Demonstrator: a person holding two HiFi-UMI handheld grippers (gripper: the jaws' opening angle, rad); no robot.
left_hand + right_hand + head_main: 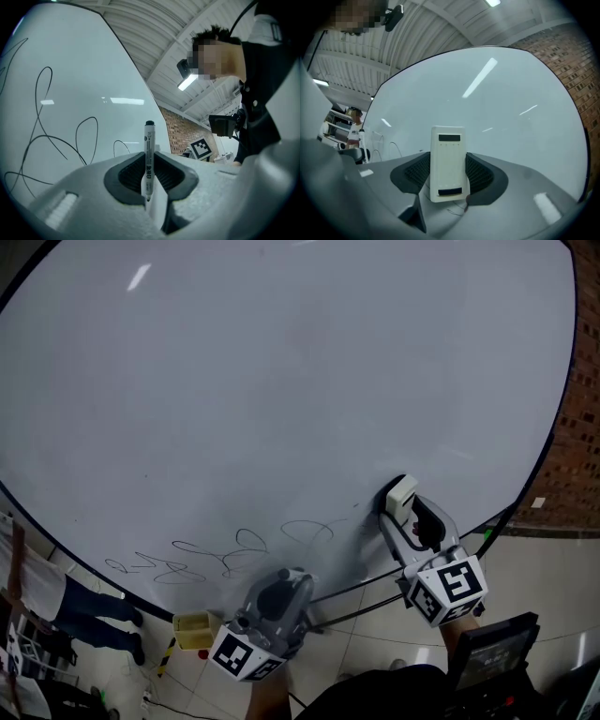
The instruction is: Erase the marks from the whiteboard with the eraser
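A large whiteboard (281, 381) fills the head view, with looping black marks (234, 554) near its lower edge. My right gripper (401, 498) is shut on a cream eraser (448, 161), whose top end (402, 491) rests at or very near the board, right of the marks. My left gripper (292, 576) sits just below the marks, shut on a white marker (148, 159) with a black cap that stands upright between the jaws. The marks (44, 136) curl across the board in the left gripper view.
A brick wall (572, 456) borders the board on the right. Below the board's left end stand a yellow box (192, 629) and a person (56, 601) on the tiled floor. Another person (354, 129) shows at the left in the right gripper view.
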